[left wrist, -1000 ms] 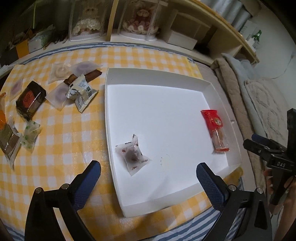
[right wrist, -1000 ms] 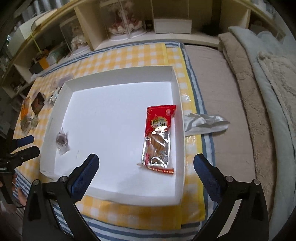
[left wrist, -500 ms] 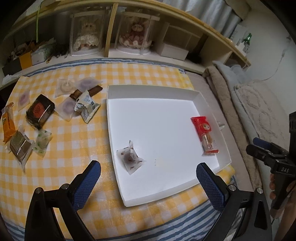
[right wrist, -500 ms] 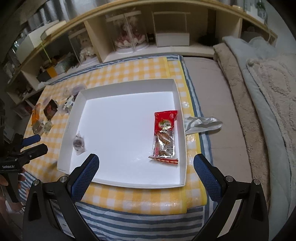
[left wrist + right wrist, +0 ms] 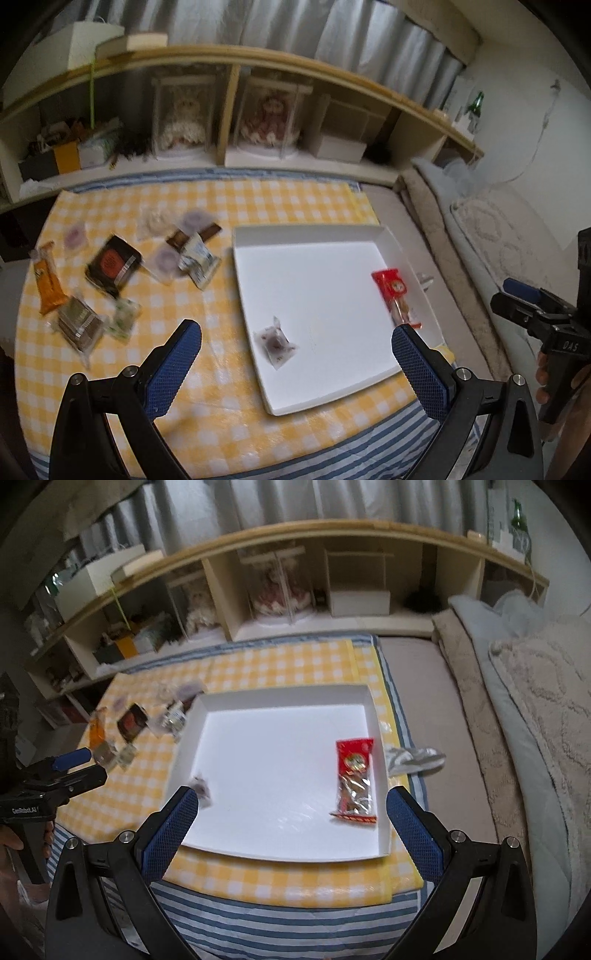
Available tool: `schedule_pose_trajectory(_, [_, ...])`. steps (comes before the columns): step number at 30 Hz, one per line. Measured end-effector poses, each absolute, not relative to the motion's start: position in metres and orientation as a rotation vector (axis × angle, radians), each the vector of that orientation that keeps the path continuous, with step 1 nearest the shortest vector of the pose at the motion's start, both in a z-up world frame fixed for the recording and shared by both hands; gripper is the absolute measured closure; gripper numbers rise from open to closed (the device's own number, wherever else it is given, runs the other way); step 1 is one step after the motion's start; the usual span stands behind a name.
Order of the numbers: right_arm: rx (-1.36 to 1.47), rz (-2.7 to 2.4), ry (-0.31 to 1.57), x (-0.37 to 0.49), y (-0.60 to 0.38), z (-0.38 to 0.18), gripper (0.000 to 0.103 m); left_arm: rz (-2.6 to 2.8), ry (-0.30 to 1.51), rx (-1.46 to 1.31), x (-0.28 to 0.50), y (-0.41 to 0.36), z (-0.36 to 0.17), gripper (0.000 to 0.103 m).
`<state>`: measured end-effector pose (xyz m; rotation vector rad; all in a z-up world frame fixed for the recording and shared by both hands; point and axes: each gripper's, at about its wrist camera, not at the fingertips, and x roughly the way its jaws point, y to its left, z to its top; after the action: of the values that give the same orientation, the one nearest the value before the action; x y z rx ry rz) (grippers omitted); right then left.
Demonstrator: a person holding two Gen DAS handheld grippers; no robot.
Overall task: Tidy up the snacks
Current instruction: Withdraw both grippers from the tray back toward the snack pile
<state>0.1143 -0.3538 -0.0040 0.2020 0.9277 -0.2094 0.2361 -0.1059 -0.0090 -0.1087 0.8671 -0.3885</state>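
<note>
A low bench (image 5: 229,206) covered in a yellow checked cloth stands before a wooden shelf unit (image 5: 332,535) with dolls in clear cases, and bedding lies to the right. On the cloth sits a shallow white tray (image 5: 306,232). Two snacks lie in it, well apart: a small clear pouch (image 5: 275,341) near its left wall and a long red packet (image 5: 354,779) along its right wall. More wrapped snacks are scattered on the cloth left of the tray, among them a dark boxed sweet (image 5: 112,266), an orange bar (image 5: 46,280) and a crinkled white wrapper (image 5: 195,258).

Both claws hang above the near edge of the bench, holding nothing: the left claw (image 5: 295,365) has its fingers wide apart, and so does the right claw (image 5: 291,834).

The loose packets look light, thin and slippery in their film. They would likely crush or slide if pinched flat, so a grip across a sealed edge or the narrow width seems safest. The boxed sweet looks stiffer and should take a firmer squeeze.
</note>
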Motion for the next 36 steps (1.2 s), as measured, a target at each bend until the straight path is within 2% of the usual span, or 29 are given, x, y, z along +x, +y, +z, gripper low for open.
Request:
schedule_pose_trajectory(19, [0.183, -0.095, 0.800, 0.170, -0.266, 0.030, 0.000, -0.284, 0.681, -0.083, 0.188, 0.005, 0.057, 0.000])
schedule_pose_trajectory(26, [0.193, -0.042, 0.777, 0.200, -0.226, 0.025, 0.000, -0.210, 0.665, -0.138, 0.184, 0.049, 0.044, 0.000])
schedule_pose_trajectory(36, [0.226, 0.039, 0.792, 0.247, -0.167, -0.011, 0.000, -0.058, 0.741, -0.267, 0.228, 0.107, 0.002, 0.000])
